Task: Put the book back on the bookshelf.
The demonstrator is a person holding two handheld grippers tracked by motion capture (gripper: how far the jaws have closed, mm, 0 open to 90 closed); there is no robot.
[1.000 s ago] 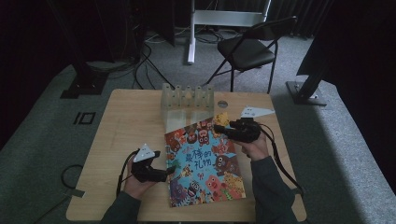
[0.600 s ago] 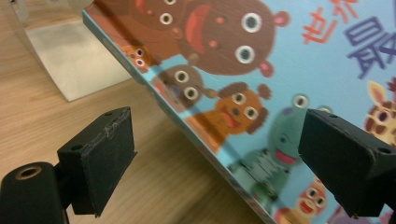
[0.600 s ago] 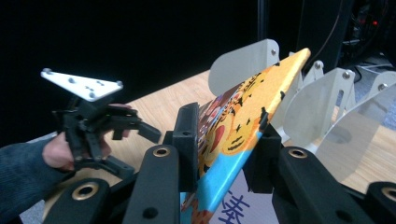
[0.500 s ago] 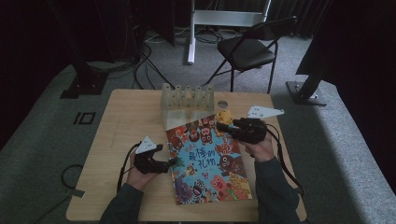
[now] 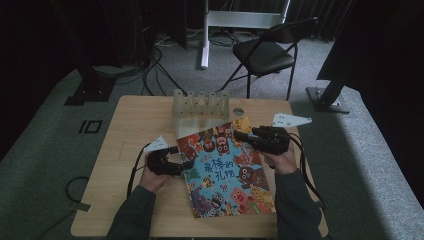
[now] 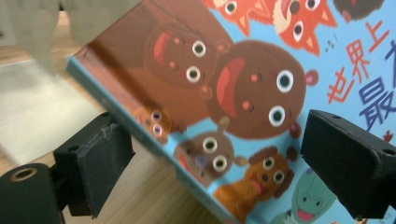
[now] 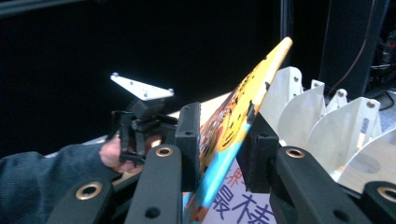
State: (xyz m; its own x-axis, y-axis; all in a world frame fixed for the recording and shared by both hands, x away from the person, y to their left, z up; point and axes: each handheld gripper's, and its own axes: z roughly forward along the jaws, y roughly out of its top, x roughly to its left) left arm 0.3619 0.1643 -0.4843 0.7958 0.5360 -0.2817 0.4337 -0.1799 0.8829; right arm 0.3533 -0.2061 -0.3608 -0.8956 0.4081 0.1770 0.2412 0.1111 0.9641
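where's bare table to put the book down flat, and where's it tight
Bare wood lies along the table's left side, beside the left gripper, and in the near left corner. It is tight at the far middle, where the clear divider rack stands just beyond the picture book and the right gripper.

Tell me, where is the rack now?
High view: the rack stands at the table's far edge, near the middle, just behind the book's top corner.

Each black hand-held gripper (image 5: 186,164) carried a grey triangular plate and trailing black cable; the person wore dark blue-grey sleeves (image 5: 295,205).
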